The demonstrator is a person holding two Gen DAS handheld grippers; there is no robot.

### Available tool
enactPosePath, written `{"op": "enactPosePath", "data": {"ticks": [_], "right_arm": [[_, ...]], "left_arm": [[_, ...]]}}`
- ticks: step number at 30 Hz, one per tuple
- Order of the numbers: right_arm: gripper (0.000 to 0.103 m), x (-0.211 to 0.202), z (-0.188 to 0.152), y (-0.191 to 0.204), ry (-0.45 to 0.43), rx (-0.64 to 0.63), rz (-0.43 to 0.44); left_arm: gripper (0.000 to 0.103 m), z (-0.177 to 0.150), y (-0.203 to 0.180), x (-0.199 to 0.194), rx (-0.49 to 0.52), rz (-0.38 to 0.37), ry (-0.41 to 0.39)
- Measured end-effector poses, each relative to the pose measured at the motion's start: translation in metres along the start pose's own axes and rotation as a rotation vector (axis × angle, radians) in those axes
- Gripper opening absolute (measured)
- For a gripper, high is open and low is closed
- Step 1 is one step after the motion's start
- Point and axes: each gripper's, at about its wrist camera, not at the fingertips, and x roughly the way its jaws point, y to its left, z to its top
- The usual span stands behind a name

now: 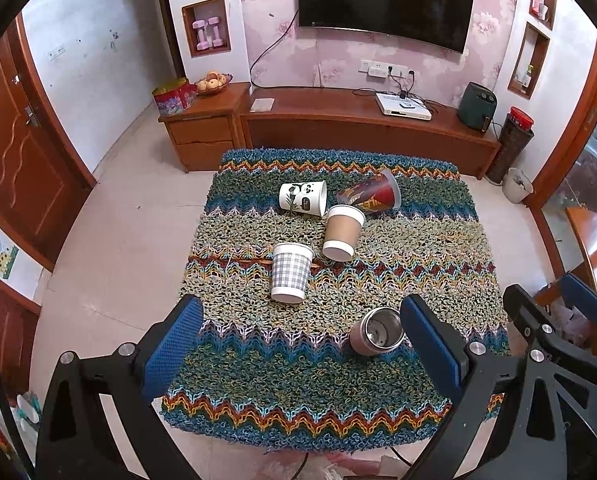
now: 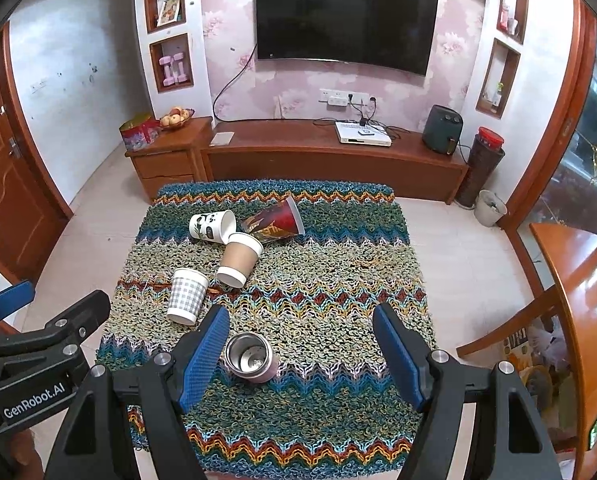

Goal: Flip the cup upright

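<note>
Several cups lie on their sides on a table under a knitted zigzag cloth (image 1: 338,392). A steel cup with a pink body (image 1: 376,332) lies nearest, mouth toward me; it also shows in the right wrist view (image 2: 250,358). Beyond it lie a grey checked paper cup (image 1: 290,272), a brown paper cup (image 1: 342,232), a white panda cup (image 1: 303,198) and a red printed cup (image 1: 372,196). My left gripper (image 1: 298,354) is open and empty above the near cloth. My right gripper (image 2: 300,354) is open and empty, its left finger beside the steel cup.
A wooden TV cabinet (image 1: 370,128) and a drawer unit (image 1: 202,132) stand behind the table. A wooden door (image 1: 14,160) is at the left. A wooden table edge and chair (image 2: 570,320) stand at the right. Tiled floor surrounds the table.
</note>
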Motion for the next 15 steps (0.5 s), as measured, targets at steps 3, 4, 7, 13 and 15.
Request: {"op": "enactPosePath", "data": {"ticks": [3,4,7,13,15], "right_arm": [[0.075,0.0014,-0.0007,-0.0012,0.003,0.003,0.000],[0.075,0.0016,-0.0008,-0.0018,0.003,0.005,-0.001],[0.075,0.0021,-0.0011,-0.0027,0.004,0.009,-0.003],[0.075,0.0028,-0.0019,-0.0034,0.007,0.014,-0.007],[0.075,0.0037,-0.0020,-0.0042,0.009,0.016,-0.007]], "left_arm": [[0.099,0.0004,-0.0008,0.0011,0.001,-0.003,0.004],[0.099,0.0006,-0.0014,0.0014,0.003,-0.004,0.006],[0.099,0.0003,-0.0029,0.0022,0.007,-0.005,0.007],[0.099,-0.0002,-0.0047,0.0030,0.011,-0.006,0.012],[0.099,-0.0004,-0.0050,0.0034,0.011,-0.009,0.012]]}}
